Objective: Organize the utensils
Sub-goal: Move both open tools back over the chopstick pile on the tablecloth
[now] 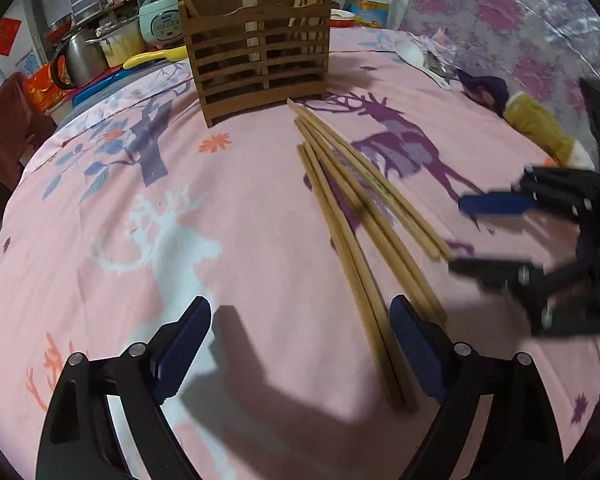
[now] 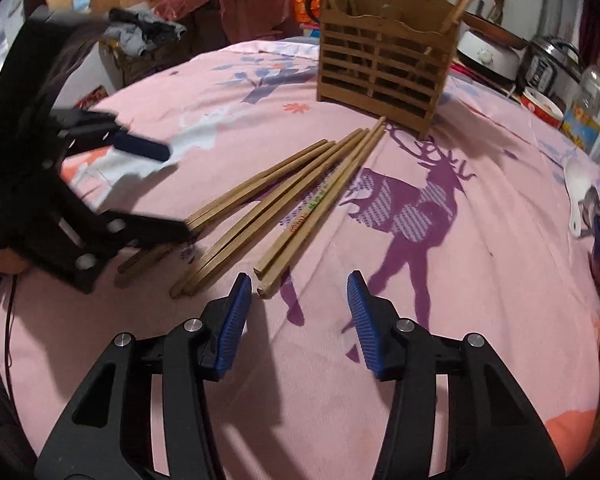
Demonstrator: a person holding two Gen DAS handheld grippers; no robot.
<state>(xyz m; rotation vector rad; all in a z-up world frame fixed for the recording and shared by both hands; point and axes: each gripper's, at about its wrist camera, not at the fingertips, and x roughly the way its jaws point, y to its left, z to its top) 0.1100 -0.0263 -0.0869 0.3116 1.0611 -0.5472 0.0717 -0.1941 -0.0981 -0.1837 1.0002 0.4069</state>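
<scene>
1. Your left gripper [image 1: 300, 344] stands wide open and holds nothing. Its right pad [image 1: 414, 346] sits just beside the near ends of the chopsticks [image 1: 364, 216], low in the left view.
2. Your right gripper [image 2: 300, 312] is also well open and empty. Its left pad [image 2: 234, 320] is close to the near ends of the rightmost pair, at bottom centre of the right view.
3. The chopsticks lie loose on the pink cloth [image 1: 100, 200], fanned from lower centre up toward the middle of each frame, their far tips just short of the holder [image 1: 256, 56].
4. The holder stands upright at top centre with a few sticks already in it.
5. Expect the sticks to be light, stiff and smooth, so they probably roll or slip on the soft cloth. Grip across a pair near its thick end, pads square to the sticks, and pinch firmly.
6. A spoon [image 1: 414, 58] lies at the upper right of the left view, well apart from the sticks.
</scene>
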